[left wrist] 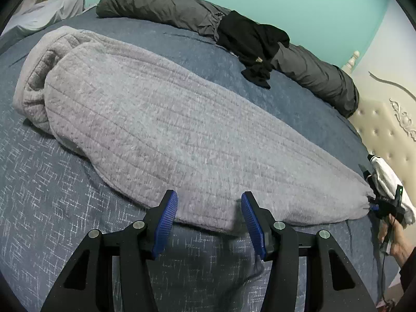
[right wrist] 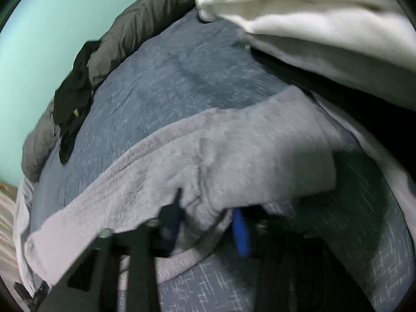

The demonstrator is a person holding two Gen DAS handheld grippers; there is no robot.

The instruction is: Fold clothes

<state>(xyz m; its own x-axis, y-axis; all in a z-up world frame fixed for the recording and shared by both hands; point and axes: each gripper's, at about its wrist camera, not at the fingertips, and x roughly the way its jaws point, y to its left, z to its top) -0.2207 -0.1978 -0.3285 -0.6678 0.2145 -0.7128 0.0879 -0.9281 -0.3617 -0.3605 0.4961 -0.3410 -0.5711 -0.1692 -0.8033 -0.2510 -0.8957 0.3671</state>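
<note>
Both grippers meet the grey garment (left wrist: 161, 119): left (left wrist: 209, 208) agape beside its edge, right (right wrist: 208, 223) seemingly pinching it.

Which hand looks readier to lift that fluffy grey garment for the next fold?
Right, probably: the right gripper already pinches the grey fleece garment, while the left gripper is open at its edge.

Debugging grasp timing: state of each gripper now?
Left gripper: open, straddling the grey garment edge, not gripping.
Right gripper: closed on the grey garment's end.
</note>
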